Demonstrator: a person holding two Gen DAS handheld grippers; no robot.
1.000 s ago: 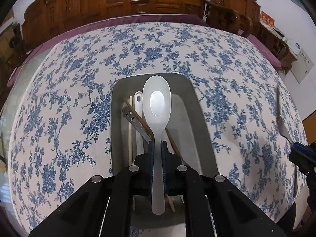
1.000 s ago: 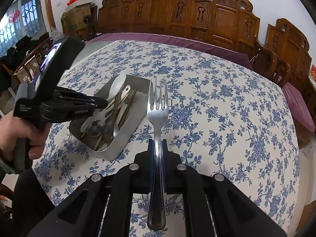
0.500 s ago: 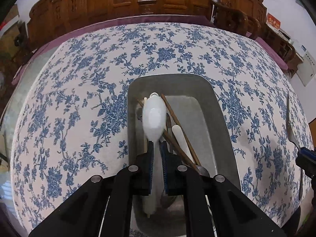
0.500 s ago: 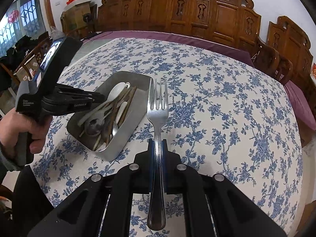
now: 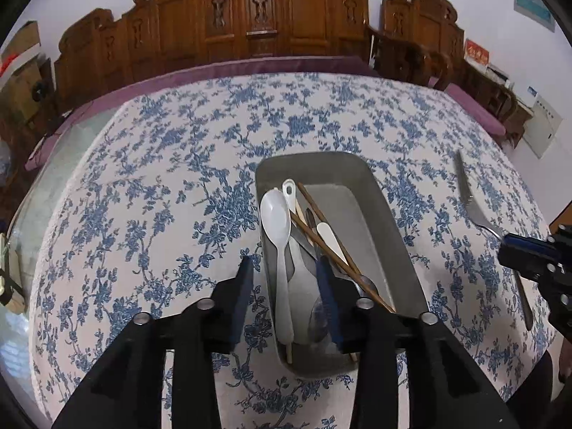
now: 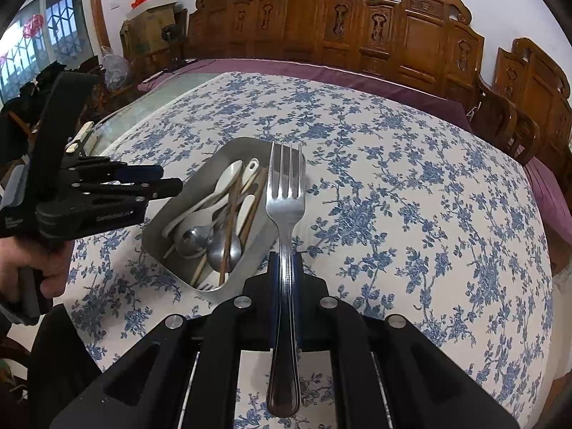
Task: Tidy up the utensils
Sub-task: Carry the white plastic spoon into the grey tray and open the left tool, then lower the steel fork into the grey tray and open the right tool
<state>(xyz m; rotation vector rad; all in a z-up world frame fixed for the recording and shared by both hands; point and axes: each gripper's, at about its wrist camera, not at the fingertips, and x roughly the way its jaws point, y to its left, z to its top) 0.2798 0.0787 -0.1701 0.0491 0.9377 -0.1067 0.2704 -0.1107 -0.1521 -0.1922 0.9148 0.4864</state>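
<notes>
A grey metal tray (image 5: 386, 211) (image 6: 250, 246) sits on the floral tablecloth and holds several utensils. A white plastic spoon (image 5: 277, 228) (image 6: 214, 193) lies along its left side, beside brown chopsticks (image 5: 332, 236) and metal spoons (image 6: 223, 246). My left gripper (image 5: 284, 271) is open and empty, just above the tray's near end; it also shows in the right wrist view (image 6: 168, 182). My right gripper (image 6: 285, 268) is shut on a steel fork (image 6: 285, 200), tines forward, held above the table right of the tray. The fork also shows in the left wrist view (image 5: 472, 200).
The round table with the blue-flowered cloth (image 5: 178, 186) has a purple rim (image 6: 321, 71). Carved wooden chairs (image 6: 393, 32) ring its far side. Cardboard boxes (image 6: 150, 3) stand at the back left.
My left gripper has opened and let go of the white spoon, which now lies in the tray. The left gripper has drawn back slightly. The right gripper with the fork has moved closer to the tray.
</notes>
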